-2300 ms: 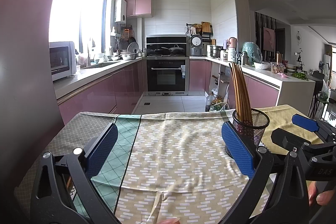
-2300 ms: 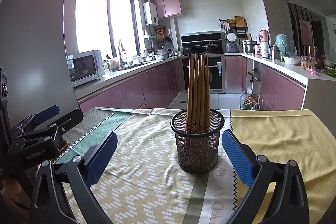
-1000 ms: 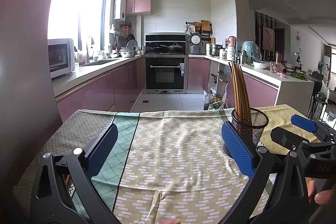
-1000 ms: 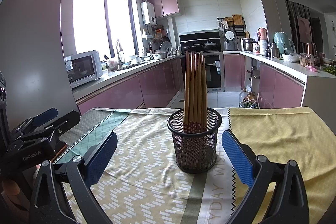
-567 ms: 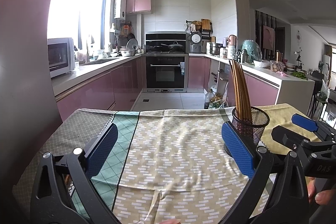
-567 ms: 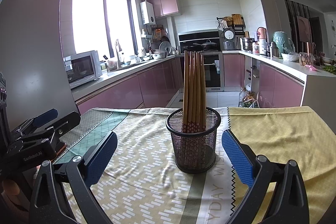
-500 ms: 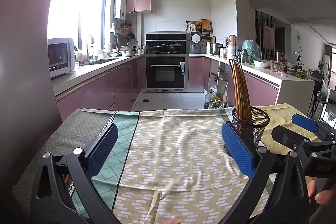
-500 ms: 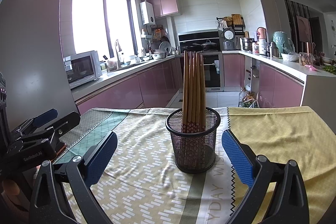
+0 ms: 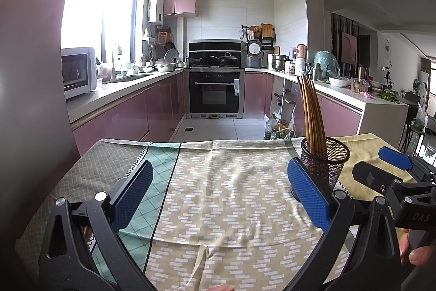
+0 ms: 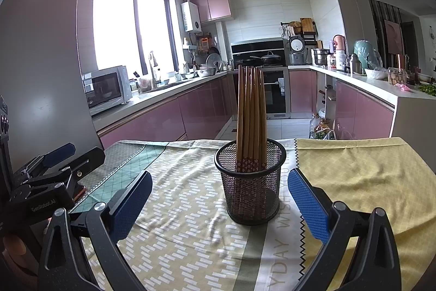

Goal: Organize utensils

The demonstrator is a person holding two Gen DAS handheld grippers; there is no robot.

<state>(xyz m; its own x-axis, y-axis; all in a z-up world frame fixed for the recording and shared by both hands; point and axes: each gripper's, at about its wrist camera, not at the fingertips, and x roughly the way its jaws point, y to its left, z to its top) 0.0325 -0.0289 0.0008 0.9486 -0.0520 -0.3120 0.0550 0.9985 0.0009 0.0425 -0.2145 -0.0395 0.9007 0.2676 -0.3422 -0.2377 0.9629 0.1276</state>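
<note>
The right gripper (image 10: 218, 198) is hovering with its jaws spread wide and holding nothing, and the mesh cup (image 10: 250, 187) is standing upright straight ahead of the gap between them, just beyond the blue pads (image 10: 308, 206). A bundle of chopsticks (image 10: 250, 122) is standing on end inside the cup, leaning together against its far rim, which is probably why they are staying so neatly bunched. The left gripper (image 9: 218, 195) is also hanging with its jaws wide apart and empty; ahead of its gap the patterned tablecloth (image 9: 223, 182) is lying bare, while the cup is sitting just behind and outside its right pad. No loose utensil is showing anywhere on the cloth, so the sorting is looking finished, with every stick already gathered in the cup. Both grippers are sitting low and level over the near edge of the table, likely because nothing is left to pick up.
</note>
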